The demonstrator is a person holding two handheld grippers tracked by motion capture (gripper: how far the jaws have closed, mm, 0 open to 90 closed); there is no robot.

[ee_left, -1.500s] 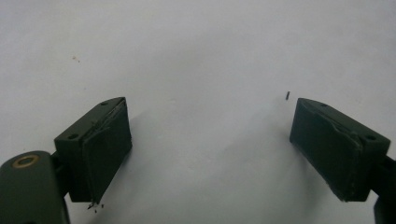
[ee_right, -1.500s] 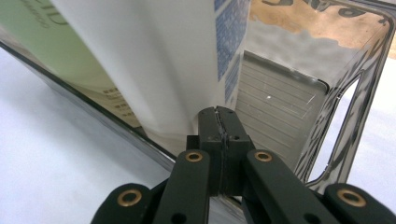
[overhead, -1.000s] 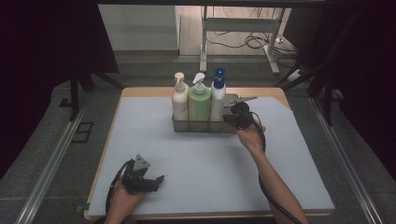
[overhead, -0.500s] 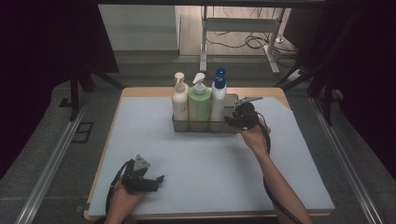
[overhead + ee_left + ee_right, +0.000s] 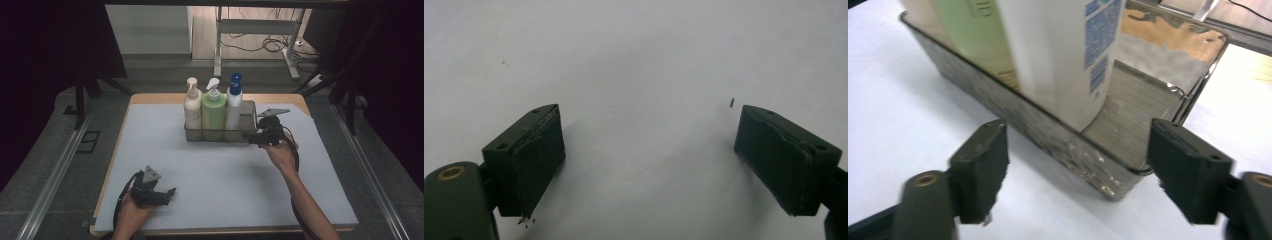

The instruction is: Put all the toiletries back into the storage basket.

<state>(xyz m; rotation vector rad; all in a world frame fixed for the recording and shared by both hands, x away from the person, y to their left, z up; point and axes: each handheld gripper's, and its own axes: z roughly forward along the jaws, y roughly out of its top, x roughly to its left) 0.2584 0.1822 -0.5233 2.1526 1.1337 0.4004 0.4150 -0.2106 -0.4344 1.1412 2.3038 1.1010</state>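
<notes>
The right gripper (image 5: 255, 136) has come in to the right end of the clear, shallow plastic tray (image 5: 248, 114) at the far middle of the counter (image 5: 225, 170); half a second ago it sat a little farther right and farther back, beside that end. Its fingers (image 5: 982, 167) stand wide apart. In the right gripper view they straddle the tray's (image 5: 1168, 75) near right corner: one finger is out in front of the long near wall and the other beside the short end wall, with neither touching the plastic as far as I can tell.

Three bottles stand upright in a row in the tray: a cream pump bottle (image 5: 192, 109) on the left, a light green pump bottle (image 5: 213, 110) in the middle, and a white bottle with a blue cap (image 5: 232, 107) on the right. The white bottle (image 5: 1058, 55) is just behind the wall between the fingers.

The approach looks nearly done. I judge that the next move is to close on the tray's corner or wall, or else to rise for the white bottle; which one I cannot tell.

The left gripper (image 5: 167, 194) has stayed at the near left of the counter, held low over the pale blue-grey surface, its fingers (image 5: 531, 160) spread open around nothing.
</notes>
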